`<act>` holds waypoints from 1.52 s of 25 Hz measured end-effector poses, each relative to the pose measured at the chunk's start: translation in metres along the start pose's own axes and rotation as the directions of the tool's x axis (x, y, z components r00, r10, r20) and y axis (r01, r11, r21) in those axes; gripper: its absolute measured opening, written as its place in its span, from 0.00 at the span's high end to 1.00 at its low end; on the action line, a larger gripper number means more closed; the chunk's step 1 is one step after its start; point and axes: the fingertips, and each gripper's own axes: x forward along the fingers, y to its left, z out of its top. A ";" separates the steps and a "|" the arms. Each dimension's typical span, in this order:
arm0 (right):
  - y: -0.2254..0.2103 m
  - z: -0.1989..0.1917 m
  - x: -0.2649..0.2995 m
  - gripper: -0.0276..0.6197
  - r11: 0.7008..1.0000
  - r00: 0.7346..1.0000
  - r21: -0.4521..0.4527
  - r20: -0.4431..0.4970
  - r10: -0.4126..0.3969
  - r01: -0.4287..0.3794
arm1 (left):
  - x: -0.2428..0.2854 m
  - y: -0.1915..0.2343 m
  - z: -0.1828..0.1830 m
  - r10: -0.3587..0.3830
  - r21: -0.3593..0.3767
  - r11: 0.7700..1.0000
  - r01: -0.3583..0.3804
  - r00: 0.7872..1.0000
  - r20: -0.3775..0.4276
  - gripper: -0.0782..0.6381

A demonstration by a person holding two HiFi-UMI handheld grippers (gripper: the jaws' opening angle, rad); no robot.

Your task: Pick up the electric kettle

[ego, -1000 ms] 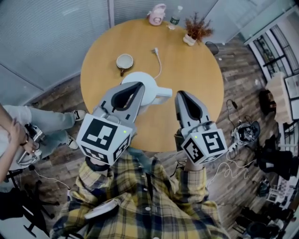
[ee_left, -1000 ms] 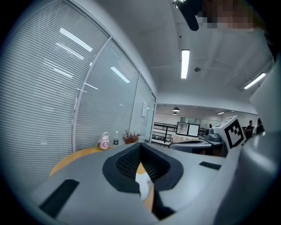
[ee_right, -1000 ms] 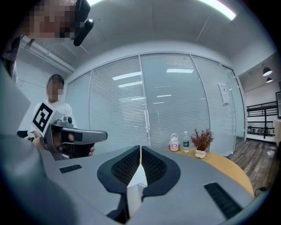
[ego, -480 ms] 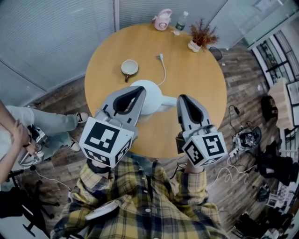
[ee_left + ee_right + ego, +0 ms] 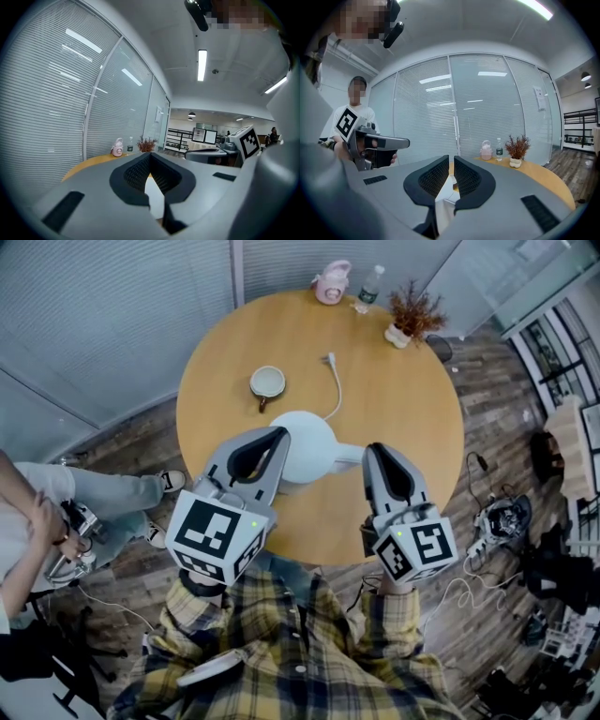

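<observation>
Left tool (image 5: 279, 434) and right tool (image 5: 375, 448) have shifted slightly, both closed, by the white domed kettle (image 5: 314, 442).

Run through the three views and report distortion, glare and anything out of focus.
Head view: strong fisheye bowing the blinds and floorboards around the round table; even light, sharp. Left gripper view: dark circular vignette, the ceiling strip light blown out, foreground soft. Right gripper view: same vignette, lamp reflections glaring on the glass wall, mosaic patches over faces.
</observation>
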 end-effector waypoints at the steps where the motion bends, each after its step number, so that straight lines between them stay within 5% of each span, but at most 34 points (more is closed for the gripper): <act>1: -0.002 -0.003 0.000 0.90 1.000 1.000 0.001 -0.002 -0.003 0.003 | 0.000 0.003 0.000 0.006 -0.003 1.000 -0.006 1.000 0.003 0.89; 6: -0.007 -0.017 -0.010 0.88 1.000 1.000 0.003 -0.015 -0.023 0.023 | -0.010 0.012 -0.008 0.045 -0.027 0.999 -0.045 0.999 0.001 0.89; 8: -0.007 -0.024 -0.010 0.76 1.000 0.999 0.010 -0.029 -0.015 0.015 | -0.012 0.018 -0.014 0.059 -0.029 0.998 -0.059 0.998 -0.009 0.89; 17: -0.014 -0.068 -0.006 0.61 0.999 0.996 0.012 -0.078 -0.037 0.038 | -0.016 0.043 -0.040 0.116 -0.053 0.992 -0.117 0.993 -0.031 0.89; 26: -0.022 -0.105 0.004 0.60 0.998 0.992 0.038 -0.115 -0.054 0.059 | -0.016 0.065 -0.062 0.154 -0.073 0.985 -0.158 0.987 -0.055 0.89; 38: -0.027 -0.112 0.003 0.59 0.997 0.999 0.079 -0.043 0.009 -0.006 | -0.007 0.086 -0.093 0.181 -0.083 0.978 -0.190 0.978 -0.106 0.89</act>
